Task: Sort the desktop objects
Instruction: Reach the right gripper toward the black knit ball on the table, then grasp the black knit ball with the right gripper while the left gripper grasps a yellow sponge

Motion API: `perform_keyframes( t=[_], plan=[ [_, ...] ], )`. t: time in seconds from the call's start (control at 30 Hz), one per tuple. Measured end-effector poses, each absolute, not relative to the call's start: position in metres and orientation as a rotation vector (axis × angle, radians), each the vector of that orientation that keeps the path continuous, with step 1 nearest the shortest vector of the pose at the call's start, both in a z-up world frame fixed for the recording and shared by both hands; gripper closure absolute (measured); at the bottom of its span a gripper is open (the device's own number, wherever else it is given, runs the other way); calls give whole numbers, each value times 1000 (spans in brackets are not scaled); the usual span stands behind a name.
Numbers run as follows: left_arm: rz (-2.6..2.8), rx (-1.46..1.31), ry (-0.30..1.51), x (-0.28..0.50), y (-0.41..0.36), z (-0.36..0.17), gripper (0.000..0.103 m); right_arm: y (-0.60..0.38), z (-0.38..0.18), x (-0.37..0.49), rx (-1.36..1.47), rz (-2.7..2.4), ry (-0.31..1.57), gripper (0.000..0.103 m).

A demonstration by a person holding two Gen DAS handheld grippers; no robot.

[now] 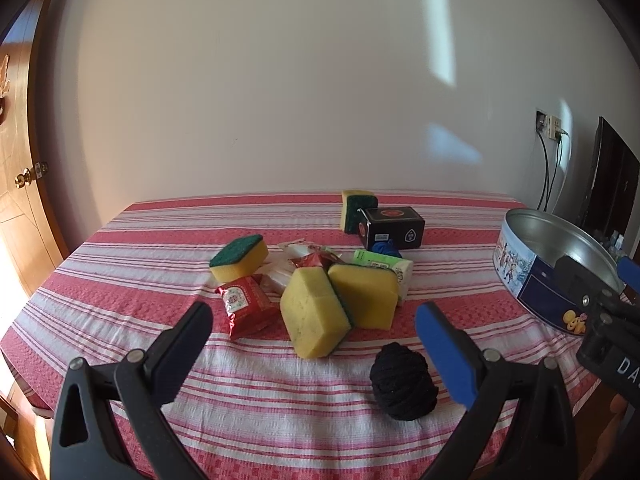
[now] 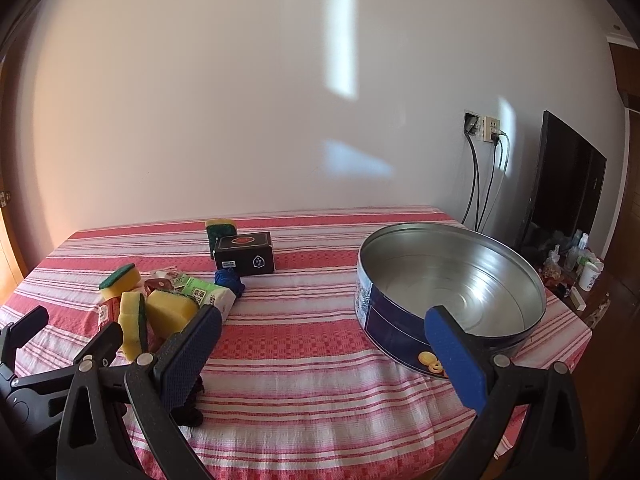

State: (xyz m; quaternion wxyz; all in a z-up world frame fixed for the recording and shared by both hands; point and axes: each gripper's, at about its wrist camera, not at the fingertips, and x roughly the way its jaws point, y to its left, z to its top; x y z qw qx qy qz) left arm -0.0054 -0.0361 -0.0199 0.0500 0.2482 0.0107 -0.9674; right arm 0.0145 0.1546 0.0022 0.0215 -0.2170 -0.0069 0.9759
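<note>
A pile lies mid-table: several yellow-green sponges [image 1: 316, 320], a red snack packet [image 1: 244, 306], a green-white packet [image 1: 384, 266], a blue yarn ball [image 1: 386, 247] and a black box [image 1: 394, 227]. A black yarn ball [image 1: 402, 382] lies nearest me. My left gripper [image 1: 314, 320] is open and empty, just short of the sponges. An empty round tin [image 2: 452, 292] stands on the right. My right gripper [image 2: 322, 324] is open and empty beside the tin; it also shows in the left wrist view [image 1: 600, 300]. The pile also shows in the right wrist view [image 2: 168, 304].
The table has a red-and-white striped cloth [image 2: 304, 344] and stands against a white wall. A dark screen [image 2: 560, 184], wall sockets with cables [image 2: 486, 160] and small bottles [image 2: 580, 256] are at the right. A wooden door [image 1: 20, 184] is at the left.
</note>
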Motion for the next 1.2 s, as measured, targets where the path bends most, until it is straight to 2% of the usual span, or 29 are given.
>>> perform_keyframes(
  t=[0.23,0.4,0.57,0.67,1.07,1.13,1.17,1.2],
  plan=[
    [-2941,741,54,-7,-65,-21,0,151,-9,10,-718,3137,27,1],
    [-2900,761,152,-11,-98,-25,1,139,-23,2,-808,3202,15,2],
    [-2897,781,271,-14,-123,-33,1,119,-44,-6,-967,3270,-20,32],
    [-2912,808,319,-18,-129,-37,1,106,-60,-14,-1098,3287,-9,37],
    [-2956,870,274,-38,-120,-40,1,59,-82,-21,-1298,3403,-80,38],
    [-2964,888,260,-43,-116,-41,1,57,-88,-25,-1345,3408,-49,45],
    [-2966,894,248,-46,-113,-41,1,56,-91,-27,-1372,3422,-20,55],
    [-2968,902,236,-49,-110,-42,1,55,-93,-29,-1400,3439,7,57]
  ],
)
